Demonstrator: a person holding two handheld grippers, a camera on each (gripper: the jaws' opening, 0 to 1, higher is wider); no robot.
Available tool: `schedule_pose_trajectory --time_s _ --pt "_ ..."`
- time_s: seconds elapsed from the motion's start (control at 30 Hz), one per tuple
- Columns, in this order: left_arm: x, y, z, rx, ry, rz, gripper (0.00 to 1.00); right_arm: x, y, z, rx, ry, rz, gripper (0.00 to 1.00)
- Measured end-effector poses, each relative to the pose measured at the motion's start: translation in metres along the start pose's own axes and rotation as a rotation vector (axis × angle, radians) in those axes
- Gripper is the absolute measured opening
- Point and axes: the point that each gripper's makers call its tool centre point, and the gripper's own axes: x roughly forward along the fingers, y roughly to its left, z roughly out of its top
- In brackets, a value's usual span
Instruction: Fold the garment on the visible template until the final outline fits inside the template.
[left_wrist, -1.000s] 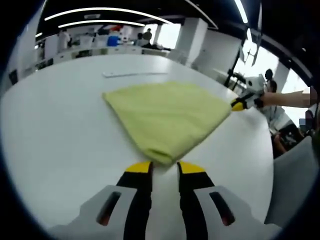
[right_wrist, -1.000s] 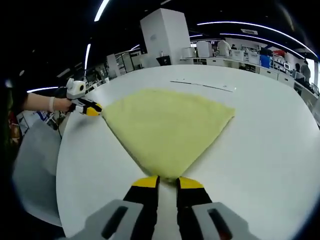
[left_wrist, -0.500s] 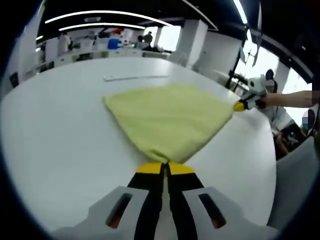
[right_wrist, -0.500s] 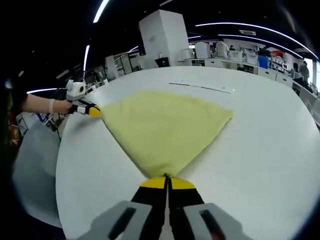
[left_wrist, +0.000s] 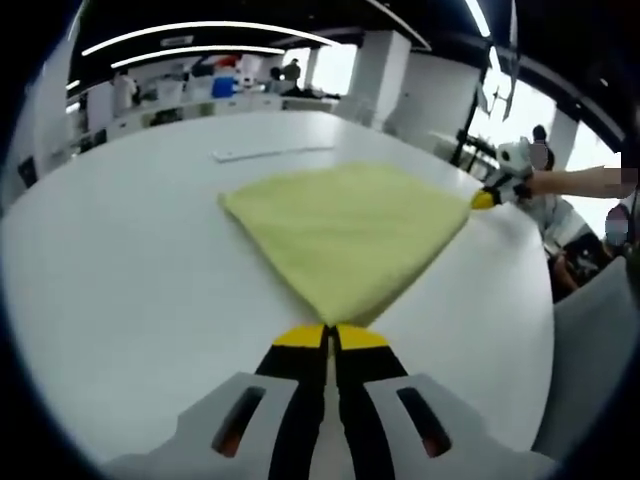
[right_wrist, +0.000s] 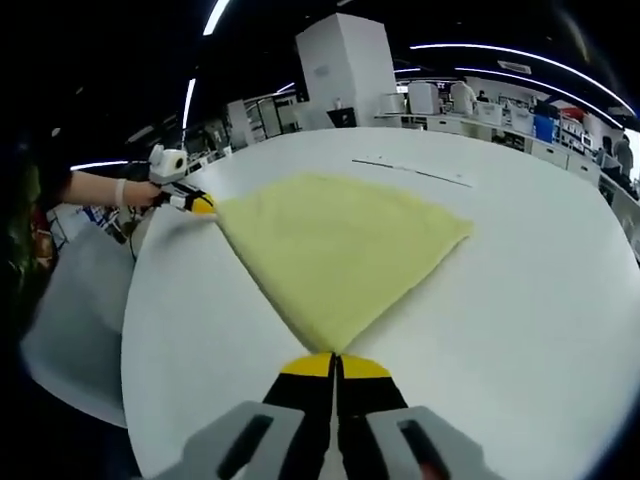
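I have the yellow garment (left_wrist: 345, 237) spread flat on the white table (left_wrist: 120, 270), and both my left gripper (left_wrist: 330, 335) and right gripper (right_wrist: 335, 364) are pinched closed, each on a near corner of the cloth. It looks soft, light and limp like terry, so I expect it to drape and drag. Corners seem the right hold; I can't make out any template outline.

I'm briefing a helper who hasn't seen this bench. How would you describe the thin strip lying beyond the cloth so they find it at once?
Start at the big white table and find the yellow-green cloth spread on it. Past the cloth's far edge lies a thin pale strip, flat on the tabletop and apart from the cloth. It is long, narrow and nearly table-coloured, unlike the bright cloth.
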Motion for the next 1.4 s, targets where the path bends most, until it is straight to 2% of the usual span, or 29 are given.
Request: schedule_pose_trajectory --time_s 0.17,0.23,0.37,0.5,0.6,0.67,0.83,0.9,0.93,0.97,1.0,1.03,1.1,1.3,1.4 --pt "-0.003 -0.006 0.001 -0.001 0.000 -0.008 0.00 -0.007 0.005 0.003 -0.052 0.000 0.019 0.00" --pt "-0.004 -0.007 0.003 0.000 -0.010 -0.012 0.00 -0.011 0.003 0.009 -0.116 -0.005 0.007 0.00" --pt "-0.008 -0.013 0.009 -0.002 -0.028 -0.018 0.00 -0.016 0.006 0.015 -0.131 0.000 0.025 0.00" --pt "-0.008 -0.018 0.004 -0.001 -0.012 -0.035 0.00 -0.015 0.015 0.002 -0.176 0.065 0.062 0.00" --pt "-0.009 -0.019 -0.006 -0.005 0.011 -0.041 0.00 -0.009 0.026 -0.012 -0.177 0.111 0.084 0.00" --pt "-0.011 -0.021 -0.010 -0.013 0.021 -0.045 0.00 -0.007 0.029 -0.017 -0.171 0.119 0.087 0.00" --pt "-0.013 -0.022 -0.015 -0.027 0.022 -0.048 0.00 -0.005 0.031 -0.021 -0.137 0.094 0.071 0.00" --pt "-0.011 -0.021 -0.016 -0.032 0.022 -0.048 0.00 -0.005 0.030 -0.024 -0.092 0.091 0.057 0.00" --pt "-0.011 -0.021 -0.016 -0.034 0.022 -0.048 0.00 -0.005 0.028 -0.025 -0.070 0.086 0.047 0.05" --pt "-0.011 -0.021 -0.016 -0.034 0.022 -0.048 0.00 -0.004 0.026 -0.022 -0.039 0.046 0.043 0.11" --pt "-0.011 -0.022 -0.016 -0.033 0.022 -0.049 0.00 -0.003 0.024 -0.022 -0.039 0.047 0.039 0.17" --pt "-0.011 -0.022 -0.016 -0.033 0.022 -0.048 0.00 -0.003 0.023 -0.022 -0.050 0.048 0.033 0.18" --pt "-0.011 -0.023 -0.015 -0.036 0.021 -0.048 0.00 -0.002 0.020 -0.023 -0.112 0.059 0.002 0.16" --pt "-0.011 -0.022 -0.016 -0.045 0.015 -0.047 0.00 0.006 0.024 -0.019 -0.106 0.015 0.000 0.09" --pt "-0.011 -0.023 -0.017 -0.047 0.013 -0.046 0.00 0.008 0.022 -0.019 -0.122 0.014 -0.006 0.00"
